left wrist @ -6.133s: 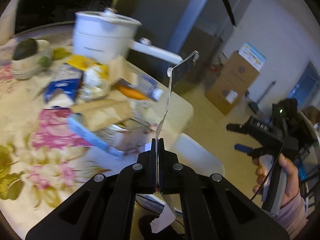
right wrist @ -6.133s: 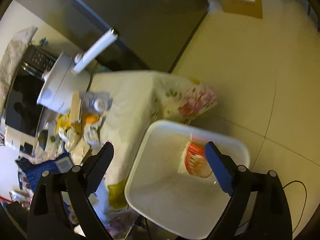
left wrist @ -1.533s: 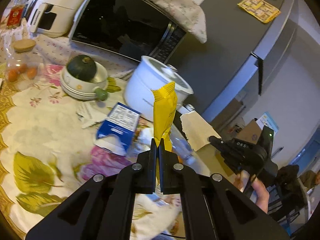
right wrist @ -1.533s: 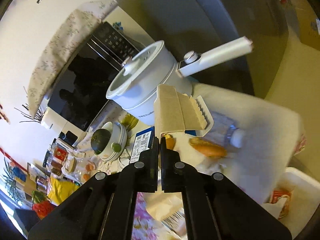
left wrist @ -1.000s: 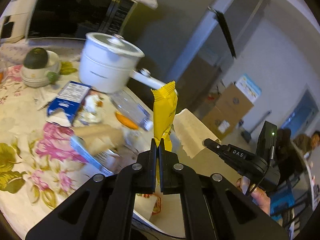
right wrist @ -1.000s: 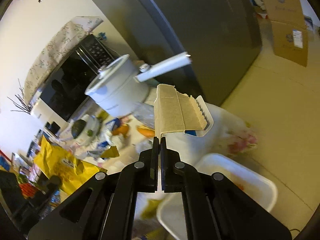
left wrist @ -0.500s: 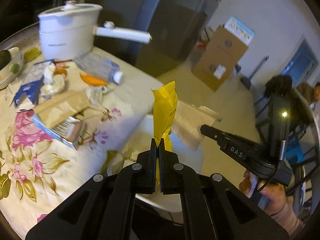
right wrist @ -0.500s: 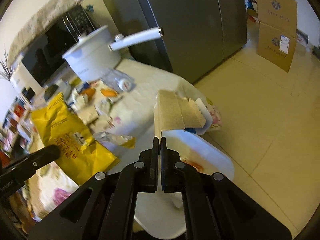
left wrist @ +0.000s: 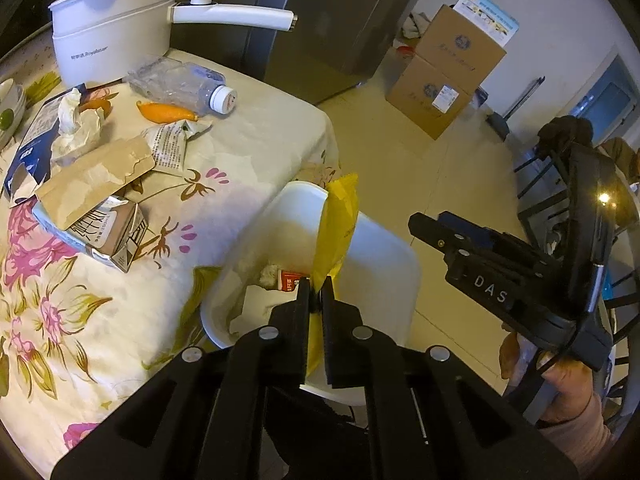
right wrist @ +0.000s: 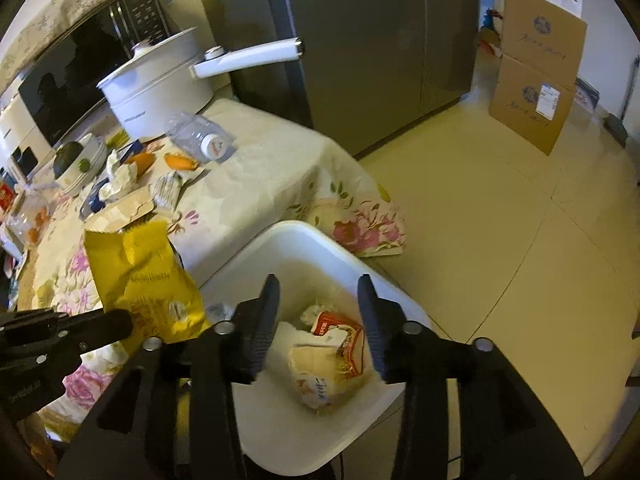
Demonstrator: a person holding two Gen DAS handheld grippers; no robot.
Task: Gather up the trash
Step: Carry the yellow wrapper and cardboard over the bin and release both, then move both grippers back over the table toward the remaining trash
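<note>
Yellow wrapper; white bin; floral cream tablecloth; white pot.

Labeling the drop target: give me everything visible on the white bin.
The white bin is a rounded-rectangular, smooth plastic-looking tub, open-topped, upright on the tiled floor against the table's draped floral cloth. Inside lie a crumpled red-and-white wrapper, a tan cardboard piece and bits of white paper. The yellow bag held in the left claw hangs over its rim; the right claw, opening with nothing between its fingers, hovers above it.
</note>
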